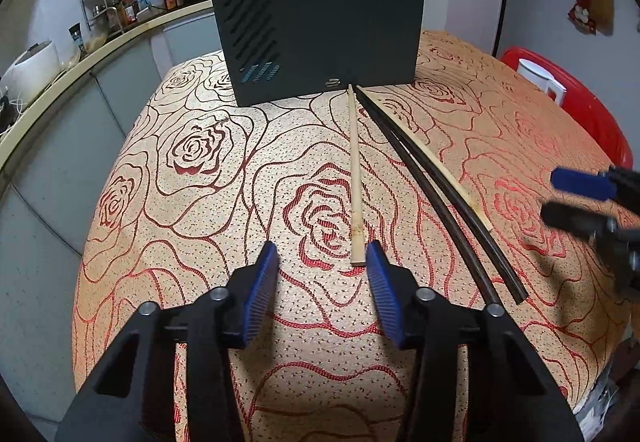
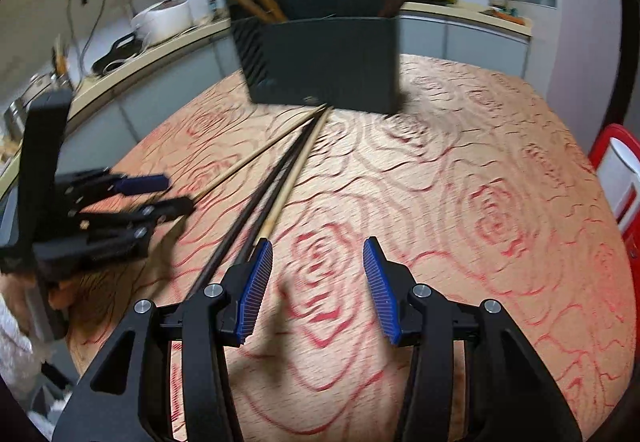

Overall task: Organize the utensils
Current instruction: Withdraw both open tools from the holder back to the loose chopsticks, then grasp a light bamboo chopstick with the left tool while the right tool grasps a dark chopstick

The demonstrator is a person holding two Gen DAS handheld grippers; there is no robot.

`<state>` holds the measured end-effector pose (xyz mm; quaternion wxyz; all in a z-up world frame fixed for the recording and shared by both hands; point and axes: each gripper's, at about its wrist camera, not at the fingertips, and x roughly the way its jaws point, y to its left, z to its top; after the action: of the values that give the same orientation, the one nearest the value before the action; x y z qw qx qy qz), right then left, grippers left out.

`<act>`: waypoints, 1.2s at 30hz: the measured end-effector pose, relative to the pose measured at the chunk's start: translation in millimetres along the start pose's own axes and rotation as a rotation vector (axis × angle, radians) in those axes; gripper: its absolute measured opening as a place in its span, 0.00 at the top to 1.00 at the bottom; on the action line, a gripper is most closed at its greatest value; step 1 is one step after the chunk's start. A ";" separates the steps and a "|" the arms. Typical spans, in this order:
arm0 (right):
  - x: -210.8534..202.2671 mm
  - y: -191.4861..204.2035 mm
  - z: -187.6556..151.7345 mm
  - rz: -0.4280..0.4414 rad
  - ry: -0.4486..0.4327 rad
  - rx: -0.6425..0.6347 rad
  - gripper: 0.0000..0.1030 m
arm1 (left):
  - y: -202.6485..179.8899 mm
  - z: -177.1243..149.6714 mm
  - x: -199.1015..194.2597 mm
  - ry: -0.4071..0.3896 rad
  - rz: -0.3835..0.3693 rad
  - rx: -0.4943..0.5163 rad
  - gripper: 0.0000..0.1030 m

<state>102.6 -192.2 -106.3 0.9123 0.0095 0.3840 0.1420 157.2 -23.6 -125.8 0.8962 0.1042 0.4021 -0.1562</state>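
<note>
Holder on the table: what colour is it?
Dark grey-black holder, with slanted slots cut in its left side; clearest in the left wrist view.

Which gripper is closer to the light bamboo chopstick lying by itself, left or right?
Left. The left gripper sits open at the lone light chopstick's near end; the right gripper is open beyond the dark chopsticks.
</note>
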 end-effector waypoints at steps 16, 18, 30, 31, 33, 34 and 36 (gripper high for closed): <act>-0.2 41.9 -21.6 0.106 0.021 -0.113 0.66 | 1.4 -0.4 0.4 0.001 -0.014 -0.013 0.61; 0.8 46.0 -23.6 0.110 0.025 -0.128 0.66 | 1.3 -0.5 0.4 0.001 -0.013 -0.012 0.61; 5.6 26.1 -22.0 -0.044 0.032 -0.076 0.84 | -3.2 -1.8 -0.8 -0.009 -0.014 -0.005 0.69; 5.4 23.6 -21.9 -0.055 0.029 -0.066 0.85 | -3.1 -1.8 -0.8 -0.009 -0.015 -0.005 0.69; 6.1 19.3 -21.8 -0.081 0.023 -0.050 0.85 | -4.4 -1.5 -0.7 -0.010 -0.019 -0.006 0.72; 6.8 17.6 -21.9 -0.077 0.019 -0.040 0.85 | -5.1 -1.4 -0.7 -0.011 -0.022 -0.007 0.74; 7.4 16.7 -22.6 -0.058 0.010 -0.029 0.85 | -6.4 -1.2 -0.7 -0.013 -0.035 -0.008 0.80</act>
<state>87.4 -176.3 -125.3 0.9141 -0.0157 0.3866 0.1210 153.6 -29.0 -126.5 0.8962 0.0927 0.3988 -0.1707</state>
